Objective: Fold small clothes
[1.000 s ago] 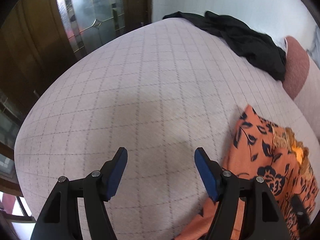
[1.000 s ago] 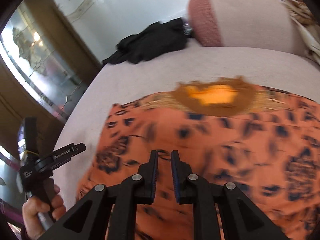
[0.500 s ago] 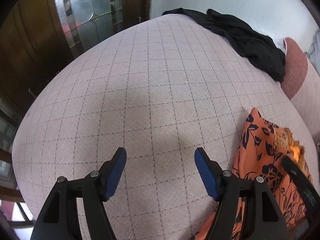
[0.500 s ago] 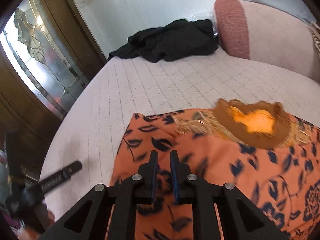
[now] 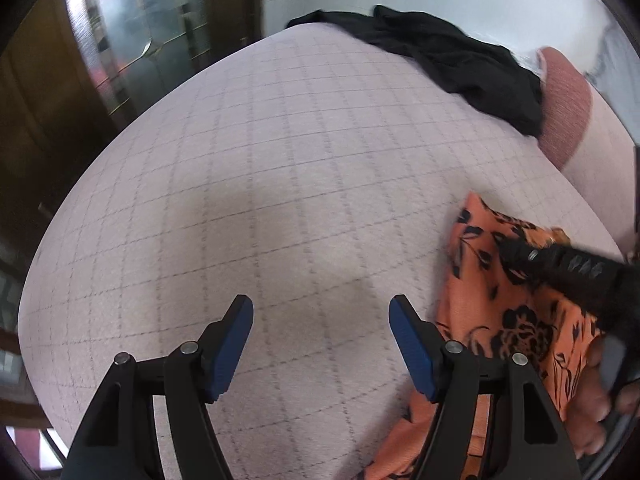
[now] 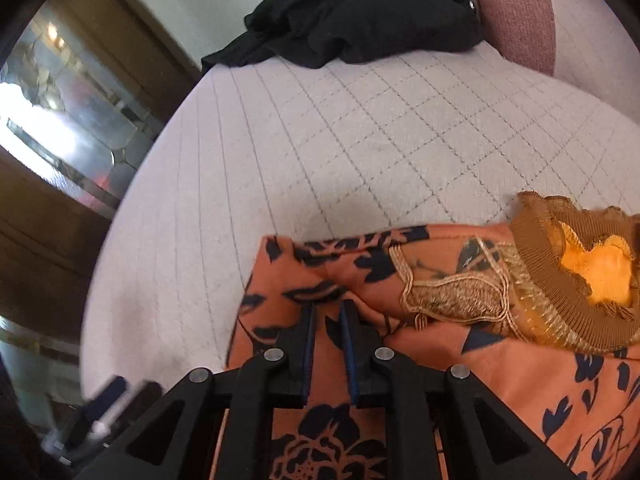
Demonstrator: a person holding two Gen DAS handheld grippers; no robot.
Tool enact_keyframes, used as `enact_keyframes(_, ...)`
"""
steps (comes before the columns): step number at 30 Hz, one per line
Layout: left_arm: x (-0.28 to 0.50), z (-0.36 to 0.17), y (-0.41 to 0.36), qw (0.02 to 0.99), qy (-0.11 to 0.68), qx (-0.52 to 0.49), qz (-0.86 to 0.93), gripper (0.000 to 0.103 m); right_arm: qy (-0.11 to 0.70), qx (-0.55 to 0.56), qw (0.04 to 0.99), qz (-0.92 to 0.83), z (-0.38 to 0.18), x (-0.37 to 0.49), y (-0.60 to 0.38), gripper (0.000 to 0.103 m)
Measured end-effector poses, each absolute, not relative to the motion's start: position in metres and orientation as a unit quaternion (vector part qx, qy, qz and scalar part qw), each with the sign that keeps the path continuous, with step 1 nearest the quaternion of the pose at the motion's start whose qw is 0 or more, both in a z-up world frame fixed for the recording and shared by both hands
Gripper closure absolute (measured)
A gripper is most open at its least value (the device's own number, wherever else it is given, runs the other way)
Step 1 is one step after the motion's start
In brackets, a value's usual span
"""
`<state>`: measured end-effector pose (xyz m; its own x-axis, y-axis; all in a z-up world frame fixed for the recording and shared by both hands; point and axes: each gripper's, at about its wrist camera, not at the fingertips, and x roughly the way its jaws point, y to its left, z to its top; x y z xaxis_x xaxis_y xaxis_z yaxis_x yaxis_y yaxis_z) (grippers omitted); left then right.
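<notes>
An orange garment [image 6: 440, 360] with dark flower print lies flat on the checked bed cover [image 6: 320, 140]; its brown ruffled neckline [image 6: 580, 264] sits at the right. My right gripper [image 6: 326, 312] hangs shut just above the garment's left part, with nothing pinched between the pads. In the left wrist view the same garment [image 5: 500, 312] lies at the lower right, with the right gripper [image 5: 508, 250] reaching over it. My left gripper [image 5: 320, 316] stands open over bare bed cover [image 5: 280, 160], just left of the garment's edge, holding nothing.
A crumpled black garment [image 6: 360, 12] lies at the far end of the bed, next to a pink-ended bolster [image 6: 516, 12]. A wooden door with patterned glass [image 5: 140, 20] stands beyond the bed's left edge. A hand [image 5: 600, 408] grips the right tool.
My right gripper has slid from the garment's middle toward its left edge, still shut; the garment stayed put. The left gripper has only rolled a little and stays open.
</notes>
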<state>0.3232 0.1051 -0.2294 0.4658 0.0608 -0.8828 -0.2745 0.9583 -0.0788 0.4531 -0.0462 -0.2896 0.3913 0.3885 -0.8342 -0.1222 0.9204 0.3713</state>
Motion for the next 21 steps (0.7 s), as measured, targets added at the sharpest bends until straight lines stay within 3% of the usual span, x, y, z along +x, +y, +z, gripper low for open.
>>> enact_keyframes(7, 0.323, -0.222, 0.064, 0.866, 0.493, -0.075, 0.033, 0.032, 0.465, 0.15, 0.864, 0.119, -0.253, 0.4, -0.124, 0.087)
enact_keyframes(13, 0.318, -0.222, 0.017, 0.877, 0.481, -0.017, -0.012, 0.032, 0.469, 0.133, 0.873, 0.022, -0.256, 0.336, -0.228, 0.087)
enact_keyframes(18, 0.316, -0.223, -0.005, 0.885, 0.466, 0.02, 0.002, 0.032, 0.45, 0.208, 0.867, -0.054, -0.271, 0.286, -0.327, 0.086)
enact_keyframes(21, 0.321, -0.238, -0.013, 0.874, 0.483, 0.043, 0.027, 0.022, 0.452, 0.25, 0.853, -0.069, -0.291, 0.276, -0.359, 0.086)
